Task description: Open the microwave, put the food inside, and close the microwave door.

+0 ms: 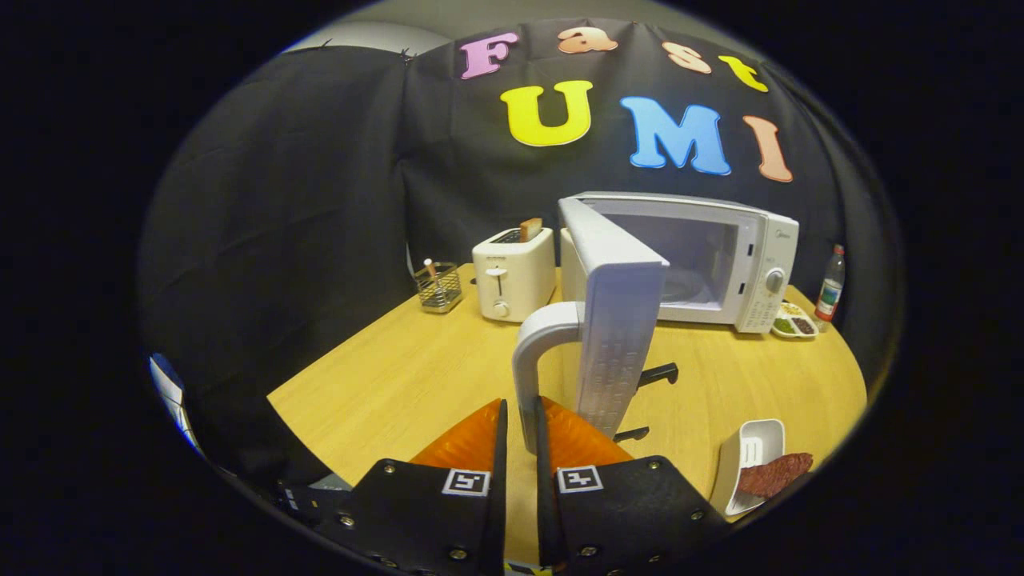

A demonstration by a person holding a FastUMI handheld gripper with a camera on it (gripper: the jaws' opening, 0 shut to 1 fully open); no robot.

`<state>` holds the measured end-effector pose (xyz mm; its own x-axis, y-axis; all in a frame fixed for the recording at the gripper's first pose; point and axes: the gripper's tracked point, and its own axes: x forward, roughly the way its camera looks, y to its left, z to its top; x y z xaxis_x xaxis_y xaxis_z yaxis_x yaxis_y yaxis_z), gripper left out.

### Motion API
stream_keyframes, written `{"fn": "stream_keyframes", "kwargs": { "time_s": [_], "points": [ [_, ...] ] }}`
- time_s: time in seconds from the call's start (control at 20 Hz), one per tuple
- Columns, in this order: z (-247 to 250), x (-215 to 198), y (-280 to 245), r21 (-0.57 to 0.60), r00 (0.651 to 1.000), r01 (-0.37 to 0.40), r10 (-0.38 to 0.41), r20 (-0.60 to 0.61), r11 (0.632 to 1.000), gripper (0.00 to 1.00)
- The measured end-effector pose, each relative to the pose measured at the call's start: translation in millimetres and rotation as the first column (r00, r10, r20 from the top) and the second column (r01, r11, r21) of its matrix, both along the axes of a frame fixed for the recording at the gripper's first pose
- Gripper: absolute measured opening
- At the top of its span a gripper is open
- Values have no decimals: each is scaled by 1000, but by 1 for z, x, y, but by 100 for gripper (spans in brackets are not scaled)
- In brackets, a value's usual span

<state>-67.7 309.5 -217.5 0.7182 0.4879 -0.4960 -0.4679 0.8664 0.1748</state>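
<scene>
The hand-held gripper (520, 436) is clenched on the curved white plastic handle (534, 352) of the white box-shaped microwave's (720, 256) swung-open door (616, 320), the reddish-brown food slab (774, 474) in its white tray (748, 456) lying right of the fingers.

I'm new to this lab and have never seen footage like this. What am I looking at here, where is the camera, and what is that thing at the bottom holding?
The camera rides on a handheld two-finger gripper that a person carries; there is no robot arm. Its wide lens looks forward along the two fingers, which is why the scene looks rounded.

The fingers are closed on the handle of the microwave door, which stands swung wide open, so you can see into the microwave.

All this sits on a wooden table. Left of the microwave is a toaster with a slice of bread sticking up, then a small wire basket. Right of the microwave are a divided dish and a bottle. Near the fingers, on the right, a white tray carries a dark red piece of food, still outside the microwave.
</scene>
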Motion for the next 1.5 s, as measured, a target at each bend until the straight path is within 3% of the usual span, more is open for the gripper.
{"fn": "stream_keyframes", "kwargs": {
  "time_s": [0.1,0.25,0.35,0.45,0.65,0.9,1.2,1.5],
  "points": [
    [-2,-16,15,42,994,-92,94,-46,995,17],
    [20,-34,8,71,986,-167,167,-2,983,23],
    [34,-41,-2,85,979,-202,198,50,976,61],
    [53,-38,-25,75,977,-187,178,115,980,100],
    [73,-23,-76,81,982,-101,86,168,992,100],
    [63,-3,-162,82,984,80,-91,151,993,100],
    [20,7,-246,74,959,273,-277,56,959,100],
    [-39,11,-289,77,912,407,-400,-89,910,100]
  ]
}}
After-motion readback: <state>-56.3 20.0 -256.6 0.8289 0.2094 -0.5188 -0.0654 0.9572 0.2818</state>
